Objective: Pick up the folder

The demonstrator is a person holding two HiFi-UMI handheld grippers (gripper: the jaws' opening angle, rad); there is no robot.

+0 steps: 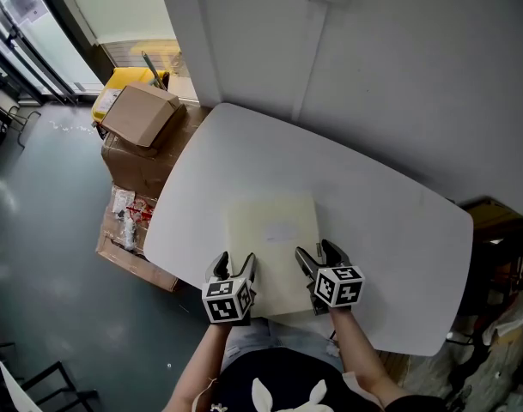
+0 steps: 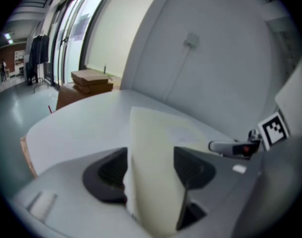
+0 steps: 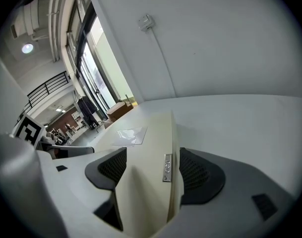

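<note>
Left gripper (image 1: 234, 260) jaws spread wide, straddling the near left edge of the folder (image 1: 272, 239): one jaw outside the edge, the other over the cover. Folder lies flat on the white table (image 1: 390, 221), at its near side by the person; clear label pocket (image 1: 281, 232) on the cover, no writing legible. Right gripper (image 1: 319, 254) jaws also apart, straddling the near right edge; small metal tag (image 3: 167, 168) on that edge sits between them, lettering too small to read.

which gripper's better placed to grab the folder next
Right, narrowly. The right gripper stands open astride the thick spine edge of the folder, likely a firmer pinch; the left gripper, also open, straddles the thinner open edge.
</note>
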